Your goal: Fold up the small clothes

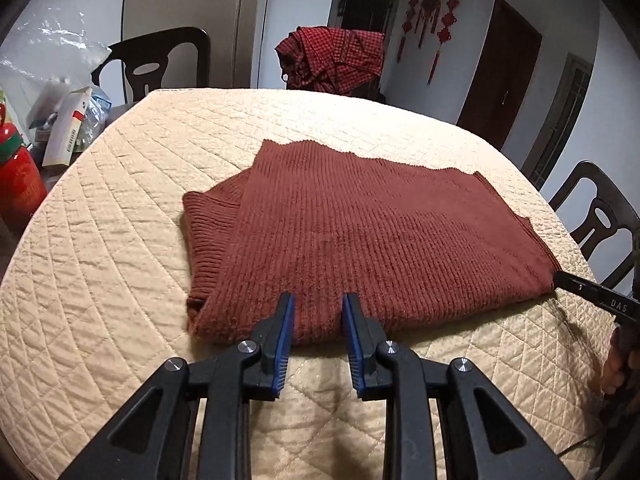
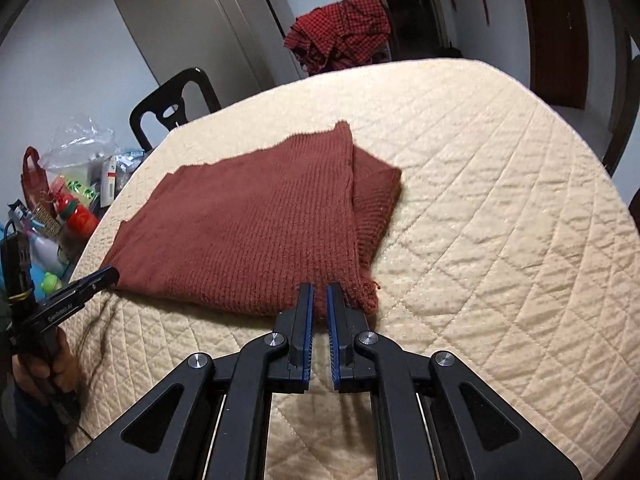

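A rust-brown ribbed knit garment lies folded on the cream quilted table cover. My left gripper sits at its near edge, jaws apart around a bit of the knit. In the right wrist view the garment lies ahead and my right gripper is at its near right corner, jaws narrowly apart with the frayed edge between them. The right gripper's tip shows in the left wrist view at the garment's right corner. The left gripper's tip shows in the right wrist view at the left corner.
A red checked cloth hangs over a chair beyond the table. Dark chairs stand at the back left and right. Boxes, bags and a red bottle crowd the left side. The table cover stretches right.
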Tool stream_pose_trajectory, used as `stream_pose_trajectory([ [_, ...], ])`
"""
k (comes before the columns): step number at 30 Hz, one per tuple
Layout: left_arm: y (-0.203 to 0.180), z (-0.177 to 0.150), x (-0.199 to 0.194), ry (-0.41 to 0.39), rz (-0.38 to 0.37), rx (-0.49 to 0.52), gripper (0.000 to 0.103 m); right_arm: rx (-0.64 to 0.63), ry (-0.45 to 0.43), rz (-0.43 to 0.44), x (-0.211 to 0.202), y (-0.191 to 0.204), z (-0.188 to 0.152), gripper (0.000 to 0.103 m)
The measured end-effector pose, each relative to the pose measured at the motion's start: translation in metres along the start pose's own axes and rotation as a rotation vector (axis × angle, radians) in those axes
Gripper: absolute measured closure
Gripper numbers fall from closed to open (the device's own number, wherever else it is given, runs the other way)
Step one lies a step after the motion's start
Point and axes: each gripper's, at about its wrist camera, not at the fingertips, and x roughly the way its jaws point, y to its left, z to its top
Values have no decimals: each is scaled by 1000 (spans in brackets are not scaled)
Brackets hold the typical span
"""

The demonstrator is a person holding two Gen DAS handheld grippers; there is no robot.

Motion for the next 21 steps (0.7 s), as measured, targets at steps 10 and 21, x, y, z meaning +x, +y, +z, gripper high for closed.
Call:
stream_pose_trajectory([
  [10,24,-16,-17,-8,-4,-95,66,51,14,1,-17,-8,-12,81],
  [21,31,-29,-20,14,-47,-165,51,114,53,75,-17,-8,-34,60],
])
